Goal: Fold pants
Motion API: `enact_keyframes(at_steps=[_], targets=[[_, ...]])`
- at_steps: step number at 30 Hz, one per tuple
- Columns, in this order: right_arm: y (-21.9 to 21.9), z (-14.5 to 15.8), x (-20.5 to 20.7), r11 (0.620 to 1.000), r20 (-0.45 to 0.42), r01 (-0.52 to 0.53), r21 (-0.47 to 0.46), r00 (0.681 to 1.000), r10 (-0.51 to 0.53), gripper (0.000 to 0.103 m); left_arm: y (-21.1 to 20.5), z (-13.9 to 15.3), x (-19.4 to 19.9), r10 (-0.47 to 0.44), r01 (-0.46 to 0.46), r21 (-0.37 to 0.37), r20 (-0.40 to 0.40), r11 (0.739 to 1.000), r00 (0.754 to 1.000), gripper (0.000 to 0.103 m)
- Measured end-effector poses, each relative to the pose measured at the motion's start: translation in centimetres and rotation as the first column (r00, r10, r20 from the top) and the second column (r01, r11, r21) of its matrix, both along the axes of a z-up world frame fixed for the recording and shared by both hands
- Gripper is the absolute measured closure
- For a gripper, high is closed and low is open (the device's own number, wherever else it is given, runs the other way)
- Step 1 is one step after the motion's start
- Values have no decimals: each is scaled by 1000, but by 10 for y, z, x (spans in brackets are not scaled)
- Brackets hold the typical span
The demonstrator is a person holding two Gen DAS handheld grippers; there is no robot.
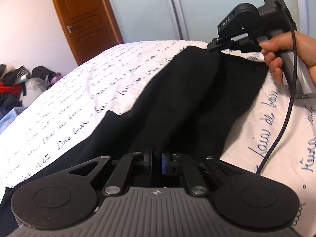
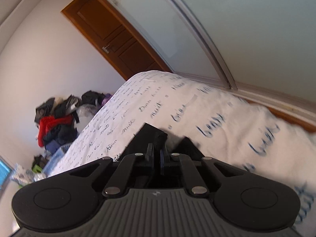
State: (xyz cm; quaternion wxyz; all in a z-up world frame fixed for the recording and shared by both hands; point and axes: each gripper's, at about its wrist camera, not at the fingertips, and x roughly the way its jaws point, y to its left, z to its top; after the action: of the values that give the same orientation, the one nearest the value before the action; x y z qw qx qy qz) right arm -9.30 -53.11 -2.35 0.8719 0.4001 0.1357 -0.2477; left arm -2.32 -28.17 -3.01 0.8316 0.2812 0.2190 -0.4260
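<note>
In the left wrist view, the left gripper (image 1: 157, 161) is sitting at 6 o'clock with its jaws nearly together, pinching a ridge of the black pants (image 1: 177, 102). The pants are lying on the bed (image 1: 79, 90), stretching from the gripper at 6 o'clock up toward 1 o'clock. The bed's white sheet is carrying blue handwritten script. At 2 o'clock the right gripper (image 1: 214, 44) is reaching in from the side, its closed tip clamping the far edge of the pants. A hand (image 1: 286, 53) at 3 o'clock is holding that gripper's grey handle, and a black cable (image 1: 284, 118) is hanging from it down toward 4 o'clock. A brown door (image 1: 83, 15) is standing at 11 o'clock, and a heap of clothes (image 1: 17, 83) is lying at 9 o'clock beside the bed.

In the right wrist view, the right gripper (image 2: 156, 155) is showing at 6 o'clock with its jaws closed on a bunched piece of the black pants (image 2: 161, 138), which is sticking up just past the fingertips. The sheet is spreading from the centre toward 3 o'clock, blurred on that side. The door (image 2: 110, 31) is standing at 11 o'clock, and the clothes heap (image 2: 57, 118), with something red in it, is lying at 9 o'clock.
</note>
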Motion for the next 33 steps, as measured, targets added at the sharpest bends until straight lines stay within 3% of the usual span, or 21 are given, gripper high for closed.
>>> enact_keyframes(at_steps=[4,7,10,12,14,17,28,33], targets=[[4,36,31,990,-24,-75,-123,997,73,97,4,14,10,92,-91,-66,3,994,996,88],[18,74,32,968,108,-95,-232,987,123,97,9,26,13,157,-153,-131,22,980,987,88],[34,94,13,939,145,-51,-341,984,106,97,9,29,1,80,-78,-118,15,990,997,88],[37,87,-4,935,89,-14,-353,995,49,97,7,23,-13,10,-9,-81,12,997,1000,87],[37,68,-18,932,-32,8,-362,999,-21,97,5,14,-26,-39,40,-47,28,998,999,87],[34,39,-38,953,-132,16,-304,989,-59,97,3,5,-33,-72,73,-10,20,997,997,87],[39,10,-47,968,-278,-19,-248,959,-52,97,3,1,-27,-79,80,29,-12,996,997,86],[38,5,-57,973,-285,-22,-229,957,-46,97,5,0,-30,-89,89,39,2,995,996,86]])
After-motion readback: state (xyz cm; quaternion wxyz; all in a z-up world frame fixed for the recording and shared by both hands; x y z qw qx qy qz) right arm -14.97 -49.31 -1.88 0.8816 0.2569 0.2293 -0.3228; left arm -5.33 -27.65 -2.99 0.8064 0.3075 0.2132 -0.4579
